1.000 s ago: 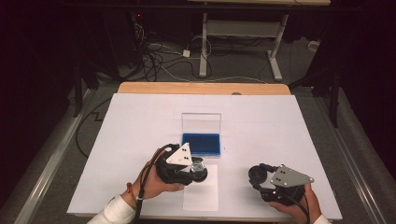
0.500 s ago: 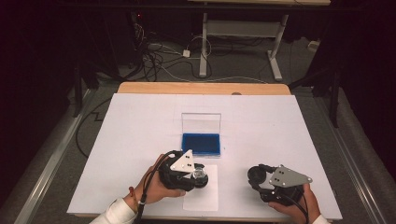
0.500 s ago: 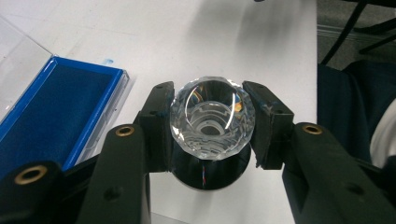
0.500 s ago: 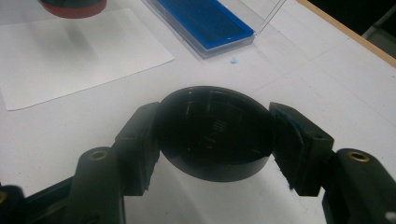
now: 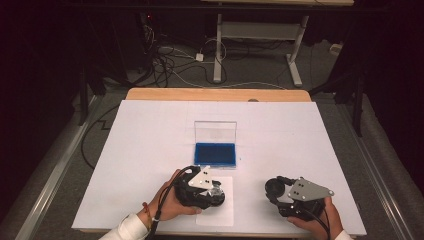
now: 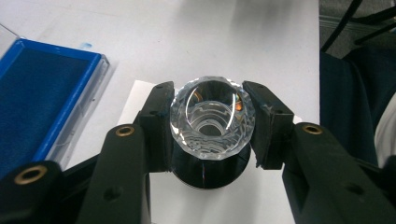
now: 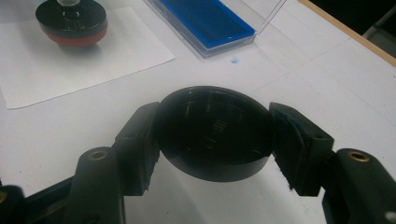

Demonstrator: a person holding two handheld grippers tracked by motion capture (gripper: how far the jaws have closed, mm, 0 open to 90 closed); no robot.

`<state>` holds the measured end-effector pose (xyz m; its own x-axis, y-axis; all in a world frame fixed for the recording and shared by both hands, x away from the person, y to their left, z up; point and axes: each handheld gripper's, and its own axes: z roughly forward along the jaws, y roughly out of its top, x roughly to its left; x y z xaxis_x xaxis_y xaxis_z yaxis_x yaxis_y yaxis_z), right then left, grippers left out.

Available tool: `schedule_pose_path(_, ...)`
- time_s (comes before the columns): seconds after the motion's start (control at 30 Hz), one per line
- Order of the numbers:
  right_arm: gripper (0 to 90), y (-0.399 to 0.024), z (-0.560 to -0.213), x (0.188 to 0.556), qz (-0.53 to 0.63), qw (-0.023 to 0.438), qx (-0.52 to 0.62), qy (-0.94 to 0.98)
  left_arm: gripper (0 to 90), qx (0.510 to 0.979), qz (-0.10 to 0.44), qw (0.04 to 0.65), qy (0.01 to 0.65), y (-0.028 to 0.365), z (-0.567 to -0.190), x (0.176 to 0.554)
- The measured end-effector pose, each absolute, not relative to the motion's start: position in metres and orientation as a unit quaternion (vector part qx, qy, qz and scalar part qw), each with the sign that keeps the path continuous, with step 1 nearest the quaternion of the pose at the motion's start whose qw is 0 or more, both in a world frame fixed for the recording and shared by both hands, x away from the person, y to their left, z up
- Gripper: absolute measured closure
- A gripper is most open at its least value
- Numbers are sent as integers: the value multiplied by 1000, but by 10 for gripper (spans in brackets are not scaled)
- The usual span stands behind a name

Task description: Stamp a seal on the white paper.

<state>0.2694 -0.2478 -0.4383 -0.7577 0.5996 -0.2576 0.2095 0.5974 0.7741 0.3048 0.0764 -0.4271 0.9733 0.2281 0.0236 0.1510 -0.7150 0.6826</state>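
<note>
Two risks I see from here. My left gripper (image 6: 212, 126) is clamped on the faceted clear-glass stamp with a black round base (image 6: 212, 123), held over the white paper sheet (image 5: 216, 205) just in front of the blue ink pad in its clear case (image 5: 215, 154); that slick glass could twist and smear the print. My right gripper (image 7: 215, 140) clasps the black round cap (image 7: 215, 133), which could slip out.

The white tabletop (image 5: 150, 150) is brightly and evenly lit from above, while the surrounding floor falls into deep darkness. Shadows are soft and short. Both gripper views are sharp at centre, with near jaws slightly blurred and dark.
</note>
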Motion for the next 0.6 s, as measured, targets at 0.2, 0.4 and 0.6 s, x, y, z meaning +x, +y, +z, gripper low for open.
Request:
schedule_pose_path(0.2,377,-247,-438,269,381,255,235,857,549,927,48,357,102,75,-431,305)
schedule_pose_path(0.4,377,-247,-439,269,380,255,234,858,548,933,48,342,98,71,-438,305)
schedule_pose_path(0.6,377,-247,-439,269,379,254,232,859,549,928,38,355,105,77,-443,307)
